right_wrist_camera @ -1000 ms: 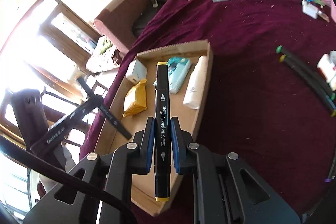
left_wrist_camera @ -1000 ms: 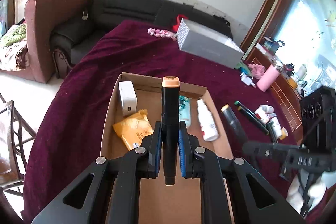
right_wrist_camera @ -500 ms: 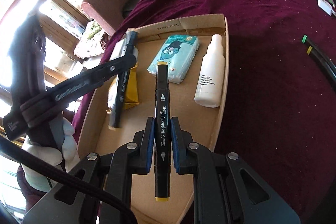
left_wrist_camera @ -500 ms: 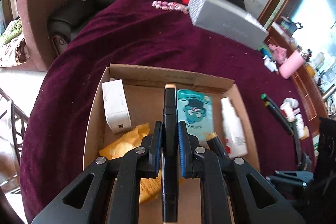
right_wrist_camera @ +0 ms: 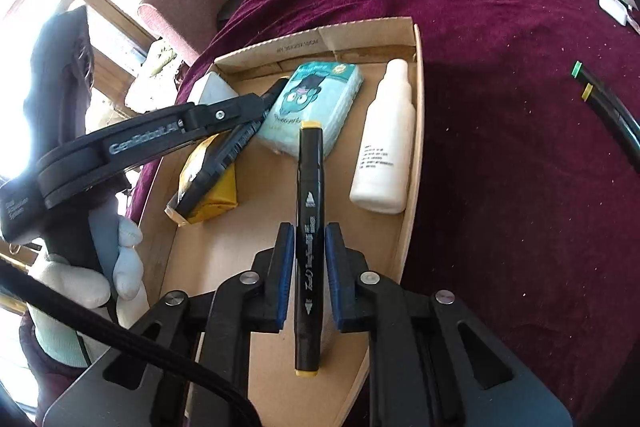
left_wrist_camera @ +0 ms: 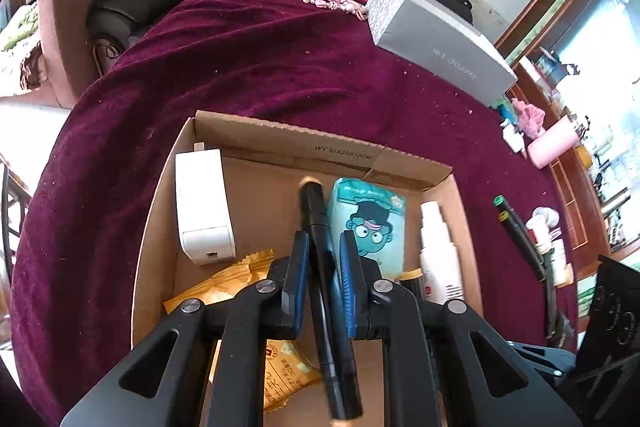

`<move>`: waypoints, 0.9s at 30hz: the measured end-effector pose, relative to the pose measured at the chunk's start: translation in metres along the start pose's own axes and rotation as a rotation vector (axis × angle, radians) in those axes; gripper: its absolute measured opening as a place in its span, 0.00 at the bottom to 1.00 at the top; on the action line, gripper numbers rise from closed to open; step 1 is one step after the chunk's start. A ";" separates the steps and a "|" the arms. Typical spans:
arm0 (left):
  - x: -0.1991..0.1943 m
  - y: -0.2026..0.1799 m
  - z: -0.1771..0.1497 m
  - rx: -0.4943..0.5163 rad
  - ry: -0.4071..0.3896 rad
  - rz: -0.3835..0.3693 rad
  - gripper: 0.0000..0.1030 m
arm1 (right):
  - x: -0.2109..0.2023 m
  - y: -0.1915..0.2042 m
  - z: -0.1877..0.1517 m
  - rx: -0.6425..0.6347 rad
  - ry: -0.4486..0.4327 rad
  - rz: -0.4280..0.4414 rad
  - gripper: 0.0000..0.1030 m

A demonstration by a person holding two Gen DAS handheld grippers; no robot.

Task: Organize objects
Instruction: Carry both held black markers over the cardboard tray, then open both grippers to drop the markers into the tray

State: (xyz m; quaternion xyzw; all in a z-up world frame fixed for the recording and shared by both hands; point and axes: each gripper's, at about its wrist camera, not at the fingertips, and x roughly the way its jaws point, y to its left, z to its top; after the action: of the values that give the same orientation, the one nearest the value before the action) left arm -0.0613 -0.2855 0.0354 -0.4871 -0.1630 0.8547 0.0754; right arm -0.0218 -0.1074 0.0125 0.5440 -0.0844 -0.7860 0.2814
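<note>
Above an open cardboard box (left_wrist_camera: 320,143) on a table draped in maroon cloth (left_wrist_camera: 240,67), 2 hand-held grippers each carry a black marker. The left gripper (left_wrist_camera: 324,239) is nearly closed on a tan-capped marker (left_wrist_camera: 316,211), which sits askew between the blue pads, its far tip over the middle of the box and blurred. In the right wrist view its lower end lies across a yellow packet (right_wrist_camera: 216,187) near the box's left wall. The right gripper (right_wrist_camera: 310,231) has a yellow-capped marker (right_wrist_camera: 310,187) straight between its pads over the near half of the box; its jaws are opening, though the marker is in line with them. A white-gloved hand (right_wrist_camera: 80,279) holds the left gripper's handle.

Inside the box, a white block (left_wrist_camera: 202,203) lies along the left wall, a teal tissue pack (left_wrist_camera: 368,215) near the far wall and a white bottle (left_wrist_camera: 438,251) along the right wall. On the cloth, 2 more markers (left_wrist_camera: 516,231) lie right of the box, and a grey carton (left_wrist_camera: 436,39) sits toward the table's far edge.
</note>
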 end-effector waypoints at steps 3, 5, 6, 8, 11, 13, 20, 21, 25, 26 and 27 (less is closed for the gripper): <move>-0.010 0.000 0.001 -0.012 -0.006 -0.026 0.24 | -0.006 0.001 -0.002 0.000 -0.013 0.009 0.29; -0.022 0.000 0.001 -0.017 -0.025 -0.040 0.31 | -0.012 0.003 -0.003 -0.008 -0.032 0.007 0.39; -0.029 0.000 0.000 -0.020 -0.034 -0.045 0.31 | -0.016 0.005 -0.004 -0.015 -0.045 0.011 0.39; -0.046 0.004 -0.004 -0.034 -0.062 -0.066 0.31 | -0.023 0.008 -0.004 -0.029 -0.062 0.018 0.41; -0.080 0.019 -0.018 -0.079 -0.138 -0.109 0.38 | -0.033 0.012 -0.003 -0.044 -0.098 0.030 0.54; -0.098 0.032 -0.031 -0.122 -0.185 -0.136 0.45 | -0.040 0.014 -0.002 -0.045 -0.119 0.055 0.55; -0.133 0.063 -0.081 -0.218 -0.272 -0.168 0.45 | -0.033 0.030 -0.002 -0.067 -0.103 0.084 0.55; -0.136 0.066 -0.088 -0.227 -0.286 -0.175 0.45 | -0.031 0.033 -0.003 -0.073 -0.097 0.090 0.55; -0.144 0.084 -0.120 -0.302 -0.333 -0.239 0.52 | -0.026 0.039 -0.008 -0.085 -0.073 0.105 0.55; -0.145 0.087 -0.126 -0.313 -0.337 -0.248 0.52 | -0.026 0.040 -0.008 -0.089 -0.072 0.102 0.55; -0.144 0.089 -0.131 -0.319 -0.333 -0.248 0.52 | -0.026 0.040 -0.009 -0.090 -0.070 0.102 0.55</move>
State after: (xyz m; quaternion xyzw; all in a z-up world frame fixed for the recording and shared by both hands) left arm 0.1280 -0.3829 0.0584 -0.3216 -0.3641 0.8709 0.0740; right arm 0.0066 -0.1255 0.0474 0.4978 -0.0862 -0.7923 0.3421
